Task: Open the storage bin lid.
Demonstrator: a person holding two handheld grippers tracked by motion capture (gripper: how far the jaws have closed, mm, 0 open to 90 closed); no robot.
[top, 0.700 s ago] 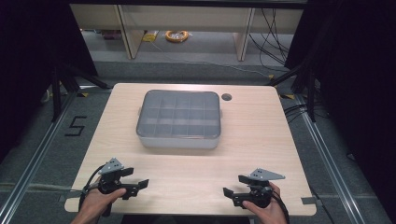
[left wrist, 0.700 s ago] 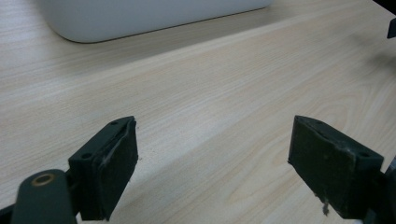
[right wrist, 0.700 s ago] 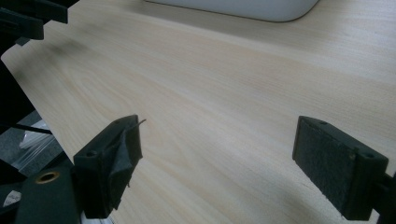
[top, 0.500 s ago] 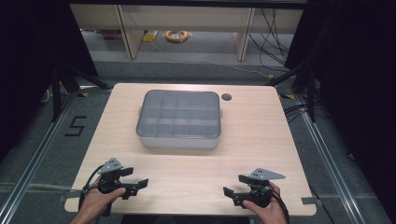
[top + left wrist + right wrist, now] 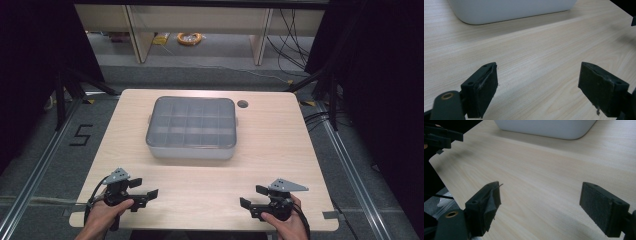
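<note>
Pale wood worktop (image 5: 280, 150): my left tongs (image 5: 141, 189) and right tongs (image 5: 252, 196) gape empty; grey lidded compartment box (image 5: 191, 127) may skid if nudged one-sided.

The right gripper (image 5: 540, 207) hovers over a pale wooden table (image 5: 554, 170), jaws wide apart and empty — a white container (image 5: 546, 127) ahead, the left gripper (image 5: 441, 136) at upper left.
</note>
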